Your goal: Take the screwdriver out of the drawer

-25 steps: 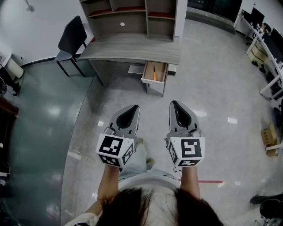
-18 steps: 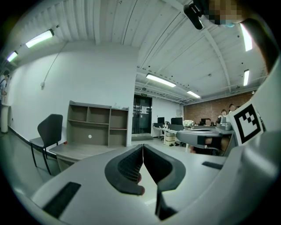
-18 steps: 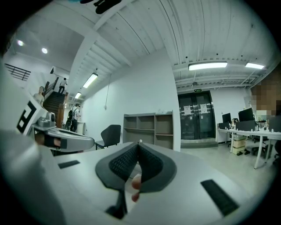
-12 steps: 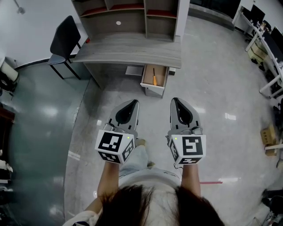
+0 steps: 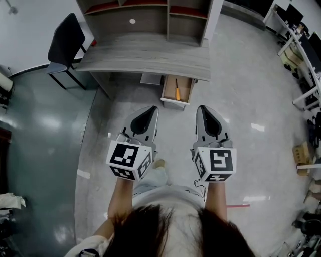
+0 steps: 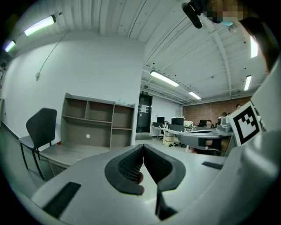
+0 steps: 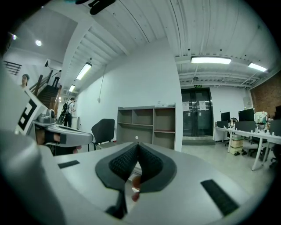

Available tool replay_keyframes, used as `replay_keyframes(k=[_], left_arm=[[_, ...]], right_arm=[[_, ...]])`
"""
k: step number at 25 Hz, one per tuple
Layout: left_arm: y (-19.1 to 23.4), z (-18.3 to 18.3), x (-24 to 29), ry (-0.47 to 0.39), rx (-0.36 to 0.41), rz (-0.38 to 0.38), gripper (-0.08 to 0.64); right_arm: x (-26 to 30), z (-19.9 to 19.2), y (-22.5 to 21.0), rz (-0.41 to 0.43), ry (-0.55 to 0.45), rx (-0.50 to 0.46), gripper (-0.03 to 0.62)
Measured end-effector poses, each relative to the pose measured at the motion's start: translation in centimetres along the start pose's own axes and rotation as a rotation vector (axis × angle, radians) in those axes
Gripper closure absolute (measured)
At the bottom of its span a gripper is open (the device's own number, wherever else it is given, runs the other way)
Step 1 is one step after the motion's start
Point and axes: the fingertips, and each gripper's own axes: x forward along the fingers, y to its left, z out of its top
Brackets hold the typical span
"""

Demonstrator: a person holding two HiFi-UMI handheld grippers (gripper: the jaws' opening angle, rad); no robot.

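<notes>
Far left: black chair point(image 5: 62, 42) off the left end of the grey wood desk point(image 5: 145, 56), which carries an open shelf unit point(image 5: 150, 12) with a small white round dot point(image 5: 132, 21) on its back panel. My left gripper point(image 5: 150, 108) is held out over the pale polished floor point(image 5: 251, 100), tip pointing at the desk, black-and-white marker cube point(image 5: 129, 159) nearest me. Its ribbed black fingers point(image 6: 128, 165) are pressed together at the tips, with nothing between them. Just right of centre, under the desk's front edge, the light wooden drawer point(image 5: 186, 93) is pulled out. The orange-handled screwdriver point(image 5: 177, 93) lies lengthwise inside it, toward the drawer's left side, well apart from both grippers. My right gripper point(image 5: 202, 108) runs parallel to the left one, level with it and aimed just right of the drawer. Its fingers point(image 7: 124, 163) are also closed tip to tip and empty. Far right: white office desks point(image 5: 301, 45) and a cardboard box point(image 5: 302, 150) on the floor.
</notes>
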Motion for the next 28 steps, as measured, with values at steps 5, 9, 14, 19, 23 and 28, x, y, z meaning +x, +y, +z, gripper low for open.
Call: replay_keyframes(k=[5, 9, 14, 19, 23, 28], left_arm=[[3.0, 0.4, 2.6, 0.002, -0.002, -0.026, 0.543], [5.3, 0.2, 4.4, 0.011, -0.016, -0.045, 0.543], [7.0, -1.0, 6.3, 0.038, -0.038, -0.057, 0.543], [8.0, -2.0, 8.7, 0.057, -0.063, -0.067, 0.543], [9.0, -2.3, 11.2, 0.063, -0.064, -0.052, 0.543], [10.0, -3.0, 14.9, 0.090, -0.071, -0.044, 0.542]], right_arm=[[4.0, 0.3, 0.9, 0.000, -0.002, -0.031, 0.565], [6.7, -0.1, 1.2, -0.019, 0.017, -0.037, 0.565], [9.0, -1.4, 0.7, -0.041, 0.058, -0.044, 0.565], [11.3, -3.1, -0.8, -0.053, 0.091, -0.022, 0.565], [13.8, -4.6, -2.0, -0.043, 0.111, -0.016, 0.565], [17.2, -6.7, -3.4, -0.029, 0.165, -0.040, 0.565]])
